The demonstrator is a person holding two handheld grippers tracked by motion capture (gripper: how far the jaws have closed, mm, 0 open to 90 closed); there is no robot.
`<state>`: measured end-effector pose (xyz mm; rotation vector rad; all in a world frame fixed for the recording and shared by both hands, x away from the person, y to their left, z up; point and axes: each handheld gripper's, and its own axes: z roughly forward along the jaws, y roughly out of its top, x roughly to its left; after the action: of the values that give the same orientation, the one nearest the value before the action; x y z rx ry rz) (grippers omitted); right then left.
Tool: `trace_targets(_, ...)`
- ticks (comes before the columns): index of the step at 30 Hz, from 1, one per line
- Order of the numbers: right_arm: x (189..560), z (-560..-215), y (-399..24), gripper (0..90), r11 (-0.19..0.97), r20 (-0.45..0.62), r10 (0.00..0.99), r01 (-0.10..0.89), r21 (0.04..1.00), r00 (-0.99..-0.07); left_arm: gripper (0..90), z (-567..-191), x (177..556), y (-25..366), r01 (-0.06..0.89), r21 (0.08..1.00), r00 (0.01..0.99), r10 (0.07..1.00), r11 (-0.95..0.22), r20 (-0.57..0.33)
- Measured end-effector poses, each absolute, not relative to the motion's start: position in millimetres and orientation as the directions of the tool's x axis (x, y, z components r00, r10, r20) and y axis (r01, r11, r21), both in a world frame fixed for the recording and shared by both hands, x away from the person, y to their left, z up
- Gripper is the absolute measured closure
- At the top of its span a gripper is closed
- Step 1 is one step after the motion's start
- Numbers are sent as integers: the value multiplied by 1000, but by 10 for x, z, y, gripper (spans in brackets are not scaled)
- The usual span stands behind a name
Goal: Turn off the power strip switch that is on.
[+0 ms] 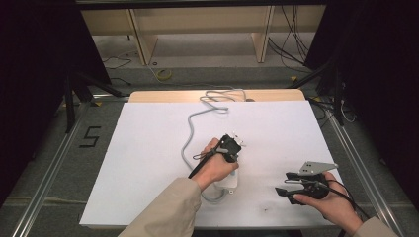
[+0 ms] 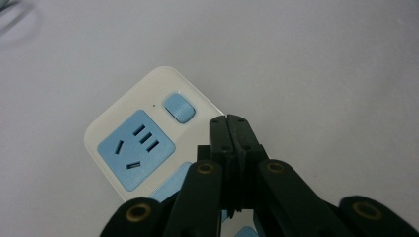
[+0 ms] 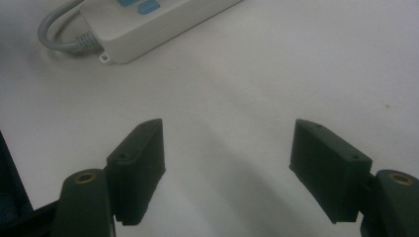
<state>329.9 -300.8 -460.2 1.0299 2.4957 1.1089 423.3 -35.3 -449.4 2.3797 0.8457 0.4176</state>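
A: Where's the left gripper point(image 2: 232, 129)?
B: Over the white power strip point(image 2: 148, 108); its two black jaws are pressed flat together with nothing between them; the joined tips sit just beside the round blue switch point(image 2: 179, 107), a little below and to the right of it in the left gripper view; whether they touch the strip's face I cannot tell.

A: And the socket?
B: The blue socket panel point(image 2: 135, 149) lies to the left of the tips, past the switch; the strip's rounded end corner is ahead of them.

A: From above?
B: The left hand point(image 1: 215, 167) covers most of the strip; its grey cord point(image 1: 189, 129) runs from the near end, curves up along the white board point(image 1: 148, 148) and loops at the far edge.

A: The right gripper point(image 3: 227, 148)?
B: Jaws spread wide and empty; bare white board between them; in the right gripper view the strip's cord end point(image 3: 84, 37) lies well ahead of the fingers point(image 3: 141, 158) and off to the left; in the high view the right hand point(image 1: 330, 197) rests near the board's front right corner, well apart from the strip.
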Motion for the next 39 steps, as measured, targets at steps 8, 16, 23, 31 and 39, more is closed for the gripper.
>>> trace_targets(8, 3295, -4601, -3006, 295, 468, 77, 680, 513, 719, -729, 900, -4489, 4229, -372, 480, 600, 746, 658, -640, 106)
trace_targets(16, 3294, -4602, -3003, 295, 470, 78, 678, 512, 719, -731, 900, -4490, 4247, -361, 474, 591, 746, 654, -653, 124)
trace_targets(23, 3294, -4602, -3001, 295, 471, 78, 677, 512, 718, -732, 900, -4494, 4238, -374, 472, 593, 743, 656, -653, 131)
trace_targets(31, 3294, -4602, -3002, 295, 470, 79, 677, 513, 718, -731, 900, -4489, 4237, -381, 469, 585, 745, 652, -661, 140)
trace_targets(39, 3294, -4602, -3003, 295, 471, 78, 677, 512, 718, -732, 900, -4489, 4234, -389, 469, 584, 743, 654, -662, 144)
